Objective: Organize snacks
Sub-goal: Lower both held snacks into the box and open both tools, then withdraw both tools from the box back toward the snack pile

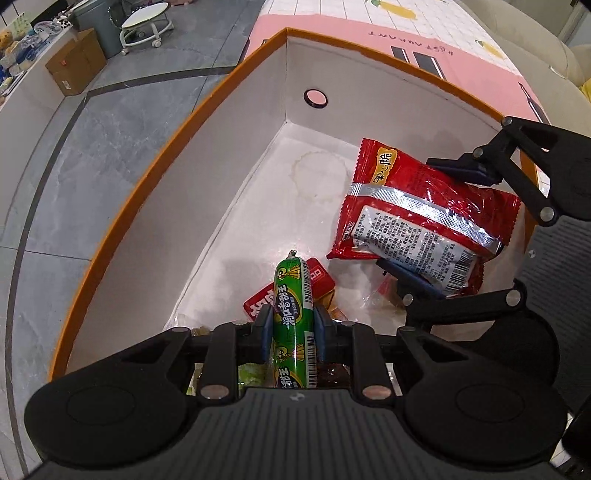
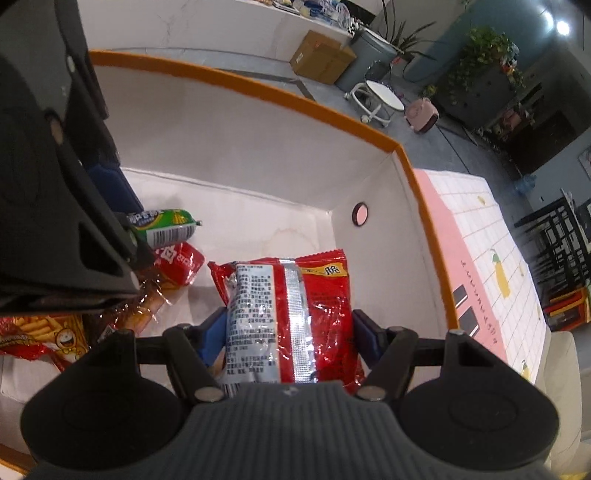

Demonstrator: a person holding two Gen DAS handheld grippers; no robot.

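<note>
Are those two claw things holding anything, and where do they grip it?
Left gripper: green sausage stick, jaws across its middle. Right gripper: red snack packet, clamped by its side edges.

A white box (image 1: 207,206) with an orange rim fills the centre of both views; its white floor shows a faint ring stain toward the upper middle of the left view. On that floor, at lower centre, lie a small red packet (image 1: 321,280) and crinkled clear-wrapped snacks (image 2: 147,299); a fries bag (image 2: 48,332) lies at lower left of the right view. The box stands on a pink and white gridded cloth (image 1: 424,33), at the upper right in both views.
</note>
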